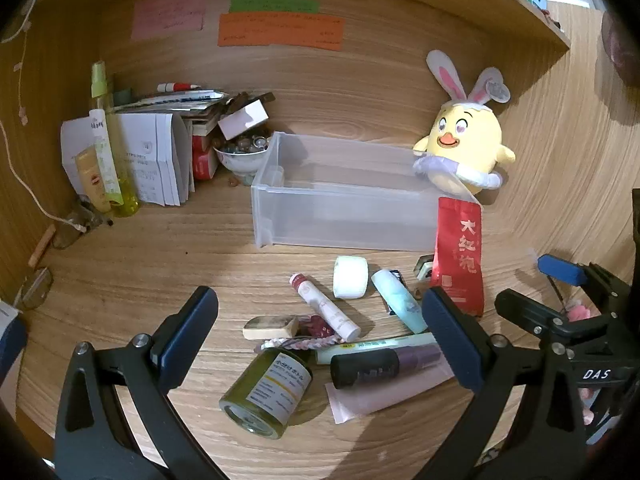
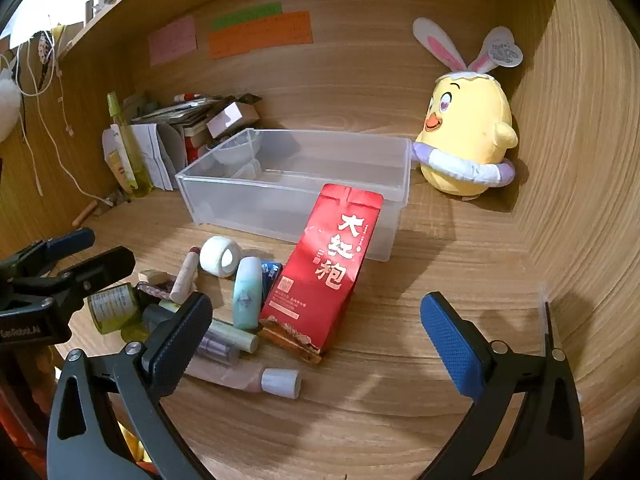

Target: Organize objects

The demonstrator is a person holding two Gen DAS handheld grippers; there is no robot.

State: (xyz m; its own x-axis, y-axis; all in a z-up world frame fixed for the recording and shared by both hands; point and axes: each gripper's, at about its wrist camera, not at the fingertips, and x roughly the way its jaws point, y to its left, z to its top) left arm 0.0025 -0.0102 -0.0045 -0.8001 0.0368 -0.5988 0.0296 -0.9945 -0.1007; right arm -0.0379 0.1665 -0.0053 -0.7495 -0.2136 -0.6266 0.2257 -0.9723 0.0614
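A loose heap of small toiletries lies on the wood-grain desk [image 1: 140,248] just in front of a clear, frosted plastic bin [image 1: 344,196], a shallow rectangular tray with nothing visible inside it. In the heap, a squat olive-green glass jar [image 1: 266,388] with a white printed label lies on its side; beside it are a dark cylinder with a mauve end [image 1: 384,364], a soft pink tube [image 2: 244,376] with a white cap, a slim white tube [image 1: 324,308] with a dark-red cap, a mint-green rounded bottle [image 1: 400,300] and a roll of white tape [image 1: 350,276]. A glossy red foil pouch [image 2: 332,268] with gold characters leans upright against the bin's front wall. A plush yellow chick with rabbit ears [image 2: 468,132] sits at the bin's right end. The left hand-held gripper [image 1: 320,344] hovers over the heap with its dark blue padded jaws spread wide and holding nothing; the right hand-held gripper [image 2: 316,340] is likewise fully spread and empty, near the pouch.
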